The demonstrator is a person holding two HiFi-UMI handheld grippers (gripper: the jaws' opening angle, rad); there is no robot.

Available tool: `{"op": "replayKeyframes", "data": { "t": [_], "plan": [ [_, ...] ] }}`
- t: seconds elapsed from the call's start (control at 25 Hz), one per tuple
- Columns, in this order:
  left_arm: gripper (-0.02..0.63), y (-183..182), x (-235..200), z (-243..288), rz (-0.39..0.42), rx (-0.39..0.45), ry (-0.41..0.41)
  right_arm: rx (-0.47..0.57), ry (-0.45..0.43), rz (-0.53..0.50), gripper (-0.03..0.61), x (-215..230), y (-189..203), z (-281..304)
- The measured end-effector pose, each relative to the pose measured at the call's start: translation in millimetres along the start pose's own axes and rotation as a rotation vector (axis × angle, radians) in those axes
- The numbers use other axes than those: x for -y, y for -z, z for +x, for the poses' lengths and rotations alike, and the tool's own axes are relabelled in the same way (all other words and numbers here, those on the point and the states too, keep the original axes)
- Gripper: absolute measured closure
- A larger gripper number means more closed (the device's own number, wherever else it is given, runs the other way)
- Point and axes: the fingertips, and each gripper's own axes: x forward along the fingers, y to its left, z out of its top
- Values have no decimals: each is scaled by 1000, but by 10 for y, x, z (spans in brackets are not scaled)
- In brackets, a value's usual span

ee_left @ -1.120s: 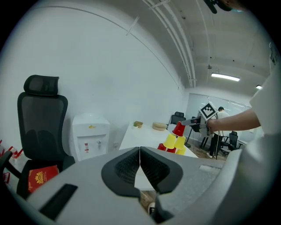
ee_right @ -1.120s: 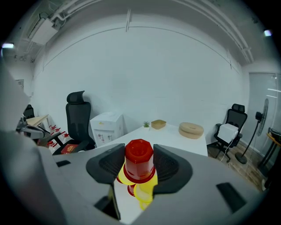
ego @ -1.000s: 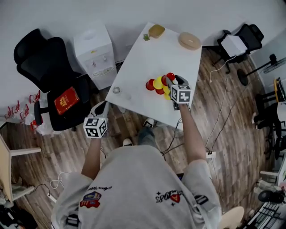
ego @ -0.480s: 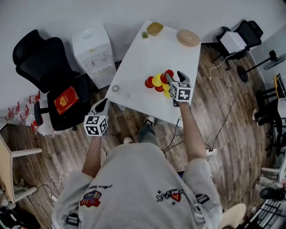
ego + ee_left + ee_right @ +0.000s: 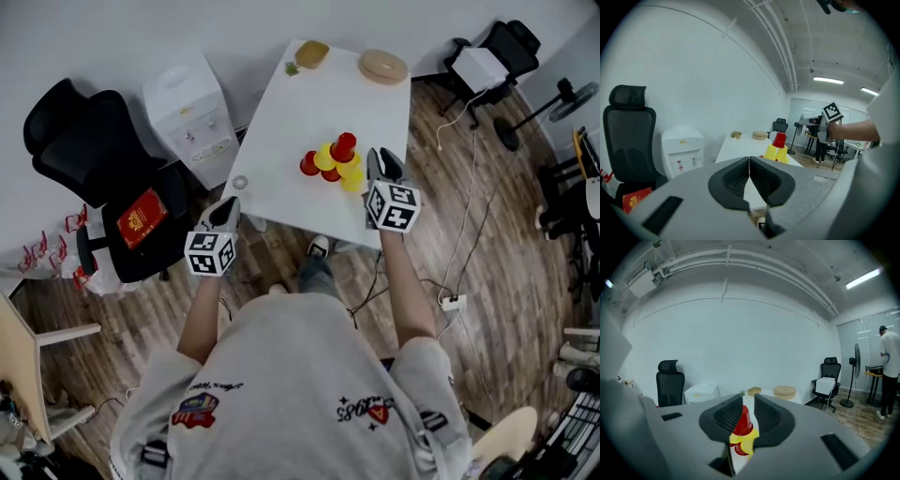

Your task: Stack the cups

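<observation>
Red and yellow plastic cups (image 5: 336, 165) sit in one bunch in the middle of the white square table (image 5: 281, 141). One red cup (image 5: 344, 145) stands upside down on top of the yellow ones. Three red cups show, and at least two yellow ones.

The right gripper (image 5: 385, 161) is just beside the bunch and does not touch it. Its jaws have just been closing. Now they leave a thin gap with nothing in it, and the cups show through it, farther off. The left gripper (image 5: 228, 208) is by the table's near edge, well apart from the cups. Its jaws are pressed together on nothing.

At the far end of the table lie one tan round disc (image 5: 382, 66), one small tan dish (image 5: 311, 53) and one little green plant (image 5: 292, 67). To the left stand one white water machine (image 5: 187, 108) and one black office chair (image 5: 89, 150). A flat red thing (image 5: 142, 217) lies on the chair's seat.
</observation>
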Motion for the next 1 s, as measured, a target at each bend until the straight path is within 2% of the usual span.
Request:
{"op": "replayKeyframes", "data": {
  "t": [0.08, 0.32, 0.48, 0.64, 0.76, 1.0],
  "plan": [
    [607, -6, 115, 49, 19, -5, 29, -2, 16, 5, 572, 0, 109, -174],
    [607, -72, 528, 184, 79, -7, 112, -8, 47, 25, 574, -39, 458, -711],
    [607, -190, 773, 246, 122, 7, 160, 8, 65, 47, 574, -55, 526, -1004],
    [607, -349, 959, 306, 153, 46, 201, 22, 85, 25, 575, -65, 566, -1187],
    [607, -432, 1067, 316, 175, 77, 214, 37, 60, -19, 586, -154, 555, -1293],
    [607, -422, 1248, 330, 184, 89, 228, 79, 76, -59, 586, -169, 523, -1504]
  ]
}}
